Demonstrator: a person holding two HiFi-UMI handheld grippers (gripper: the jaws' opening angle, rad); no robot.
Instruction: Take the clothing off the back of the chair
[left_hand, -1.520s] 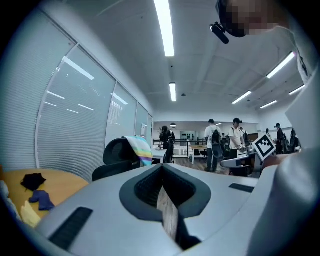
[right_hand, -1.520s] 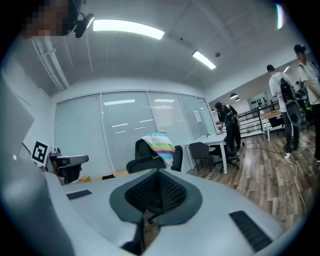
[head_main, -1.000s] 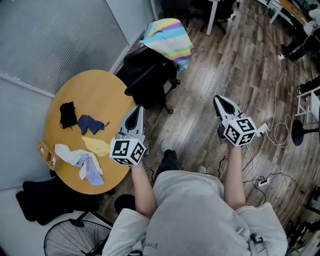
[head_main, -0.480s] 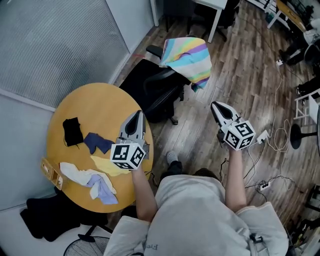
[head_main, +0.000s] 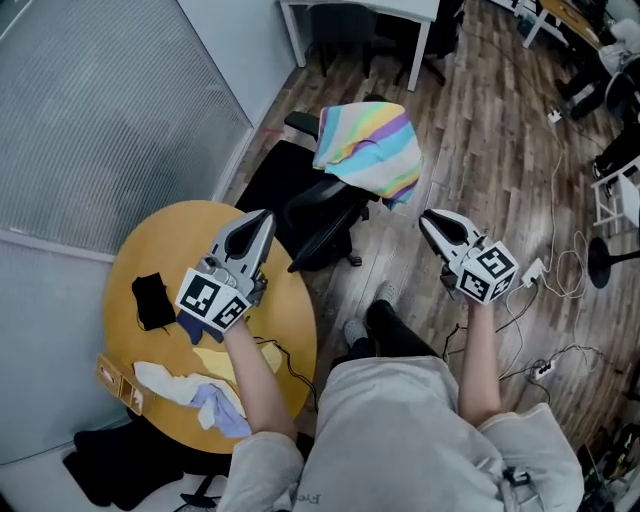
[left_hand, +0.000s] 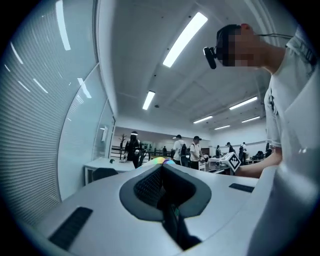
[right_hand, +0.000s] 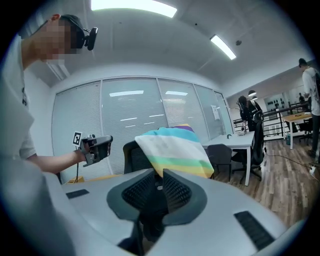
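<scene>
A rainbow-striped piece of clothing (head_main: 370, 148) hangs over the back of a black office chair (head_main: 320, 215). In the right gripper view the clothing (right_hand: 175, 150) fills the middle, just beyond my right gripper (right_hand: 161, 172). That gripper's jaws are opening by a narrow gap, with nothing between them. In the head view the right gripper (head_main: 428, 218) is a short way right of the chair, clear of the cloth. My left gripper (head_main: 262, 215) is shut and empty above the table's edge, left of the chair. A sliver of the clothing (left_hand: 161, 160) shows over its tips (left_hand: 162, 167).
A round yellow table (head_main: 160, 250) stands to the left of the chair and bears a black cloth (head_main: 152, 298) and several other small cloths. A white desk (head_main: 360, 8) is behind the chair. Cables (head_main: 560, 270) lie on the wood floor at the right. A glass wall with blinds runs along the left.
Both grippers have come closer to the chair. The left one has swung left over the round table and now angles toward the chair. The right one has edged forward.
</scene>
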